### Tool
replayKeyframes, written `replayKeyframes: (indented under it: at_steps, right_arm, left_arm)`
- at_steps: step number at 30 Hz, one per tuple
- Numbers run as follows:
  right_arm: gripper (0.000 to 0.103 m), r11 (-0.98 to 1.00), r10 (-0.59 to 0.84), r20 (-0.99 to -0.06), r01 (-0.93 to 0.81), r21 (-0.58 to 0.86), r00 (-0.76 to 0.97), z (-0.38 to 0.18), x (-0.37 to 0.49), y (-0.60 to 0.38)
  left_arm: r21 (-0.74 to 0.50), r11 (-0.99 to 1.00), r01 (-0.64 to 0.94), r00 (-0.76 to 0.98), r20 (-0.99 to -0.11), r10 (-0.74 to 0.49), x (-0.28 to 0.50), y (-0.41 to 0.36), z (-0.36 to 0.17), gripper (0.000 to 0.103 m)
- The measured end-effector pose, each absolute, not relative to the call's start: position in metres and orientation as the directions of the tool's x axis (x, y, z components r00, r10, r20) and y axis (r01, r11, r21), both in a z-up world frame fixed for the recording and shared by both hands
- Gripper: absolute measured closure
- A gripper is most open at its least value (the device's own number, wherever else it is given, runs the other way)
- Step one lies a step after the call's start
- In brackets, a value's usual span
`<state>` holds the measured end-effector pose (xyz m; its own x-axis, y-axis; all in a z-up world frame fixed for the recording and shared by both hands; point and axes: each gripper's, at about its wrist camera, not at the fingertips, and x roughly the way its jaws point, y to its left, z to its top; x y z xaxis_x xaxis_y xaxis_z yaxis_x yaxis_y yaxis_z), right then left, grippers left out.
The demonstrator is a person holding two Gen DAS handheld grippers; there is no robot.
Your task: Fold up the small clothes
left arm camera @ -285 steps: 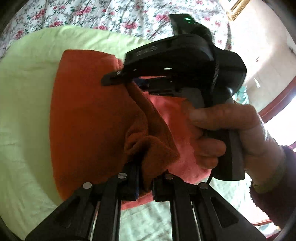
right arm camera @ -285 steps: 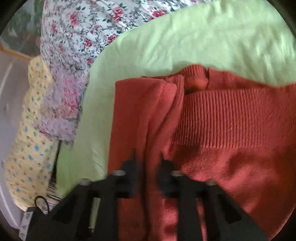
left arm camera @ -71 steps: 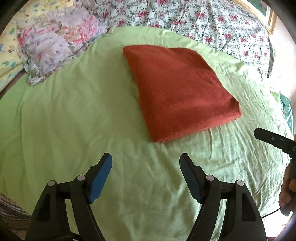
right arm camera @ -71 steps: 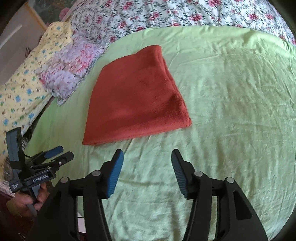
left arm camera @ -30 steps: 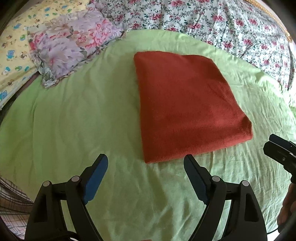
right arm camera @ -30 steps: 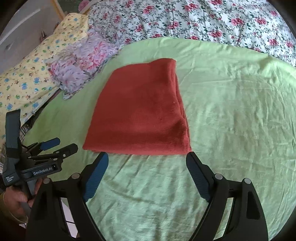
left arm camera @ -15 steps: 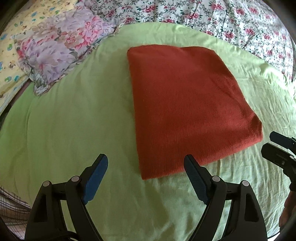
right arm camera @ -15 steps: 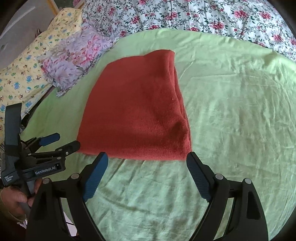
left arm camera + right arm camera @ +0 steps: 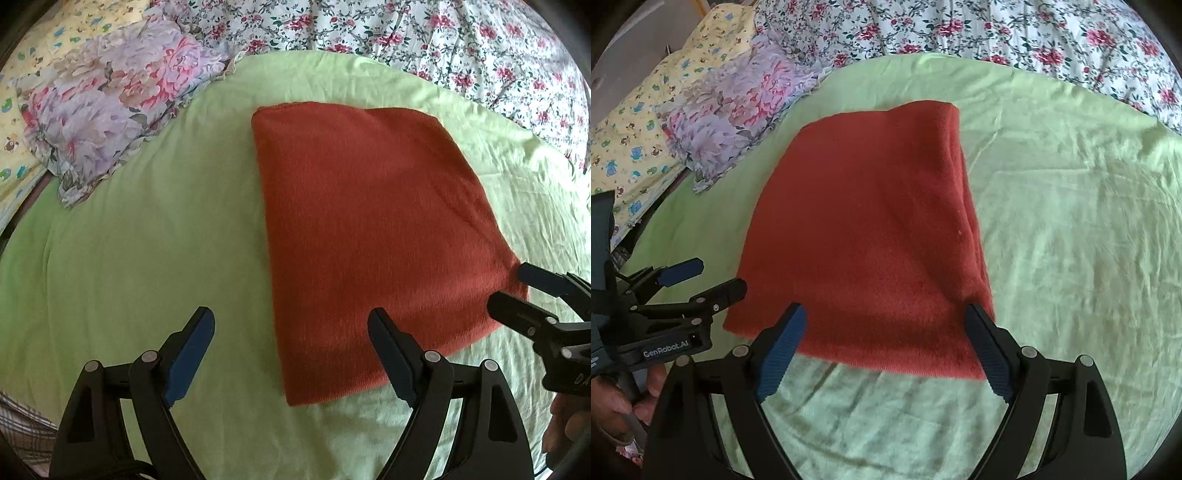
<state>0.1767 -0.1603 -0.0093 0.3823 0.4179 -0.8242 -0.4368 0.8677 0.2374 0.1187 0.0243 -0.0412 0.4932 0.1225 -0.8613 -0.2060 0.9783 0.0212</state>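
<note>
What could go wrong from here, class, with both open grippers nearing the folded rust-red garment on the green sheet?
1. The right gripper straddles the folded rust-red knitted garment's near edge; closing might pinch only the top layer and undo the fold.
2. The left gripper hangs over the near corner; it may catch the wrinkled light-green bed sheet too.
3. Uneven lifting could let the layered right edge slide apart.

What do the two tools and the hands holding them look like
Both are matte black plastic with triangular cut-out finger arms, silver rivets and ribbed blue pads. The left tool carries white "GenRobot.AI" lettering on its body, seen from the right wrist view. The right tool looks the same. Bare fingers of the left hand wrap its grip; no sleeve shows.
</note>
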Motion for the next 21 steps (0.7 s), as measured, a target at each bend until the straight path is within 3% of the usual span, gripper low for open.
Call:
replayKeyframes:
  at_steps: [21]
  right_arm:
    - [0.016,0.862,0.424,-0.804,-0.456,0.219,0.416,-0.007,0.195,-0.146]
  left_arm:
    - [-0.005,0.98,-0.201,0.512,-0.853,0.101,0.132,0.029,-0.04,0.017]
